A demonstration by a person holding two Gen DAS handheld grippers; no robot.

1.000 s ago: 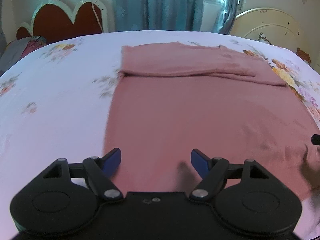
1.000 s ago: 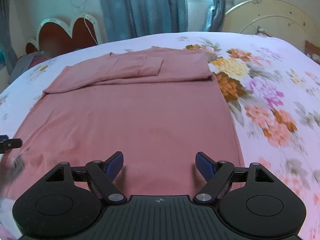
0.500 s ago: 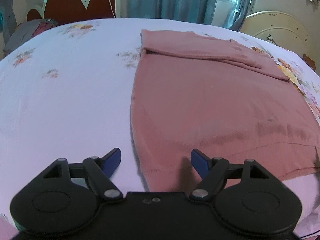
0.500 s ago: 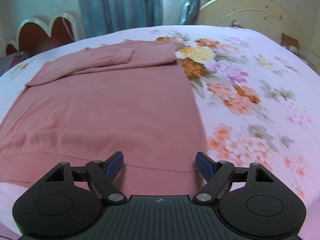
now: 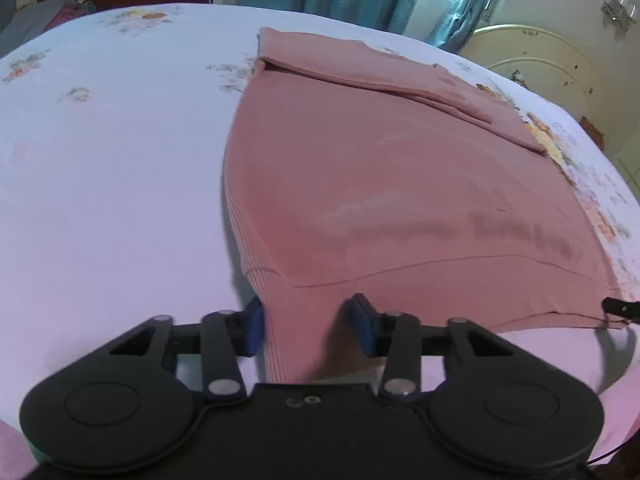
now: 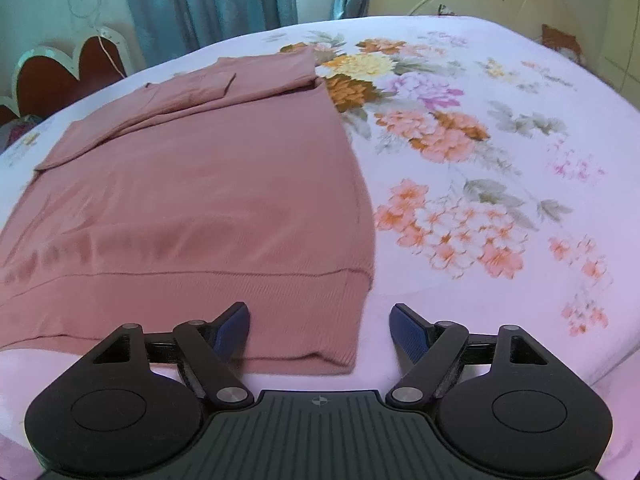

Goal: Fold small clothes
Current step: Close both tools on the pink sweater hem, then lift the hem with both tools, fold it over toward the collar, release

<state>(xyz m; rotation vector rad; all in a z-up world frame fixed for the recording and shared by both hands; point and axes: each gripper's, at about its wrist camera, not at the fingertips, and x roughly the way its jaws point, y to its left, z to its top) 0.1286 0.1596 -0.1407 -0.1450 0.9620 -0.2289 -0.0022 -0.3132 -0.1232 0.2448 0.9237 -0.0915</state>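
At the near hem of the pink garment (image 6: pixel 208 208), both tongs line up for a corner pinch.

Spread flat on the floral bed (image 6: pixel 500 128), the garment has its sleeves already turned in across the far end, so lifting the ribbed hem toward that end looks like the step in hand. The left tongs (image 5: pixel 310 330) stand released astride the hem's left corner, cloth between the blue pads; the right tongs (image 6: pixel 320 330) are likewise released at the right corner. To do it well, slide both pads over the ribbing, clench through every layer, then raise both corners evenly so the fold lands square.
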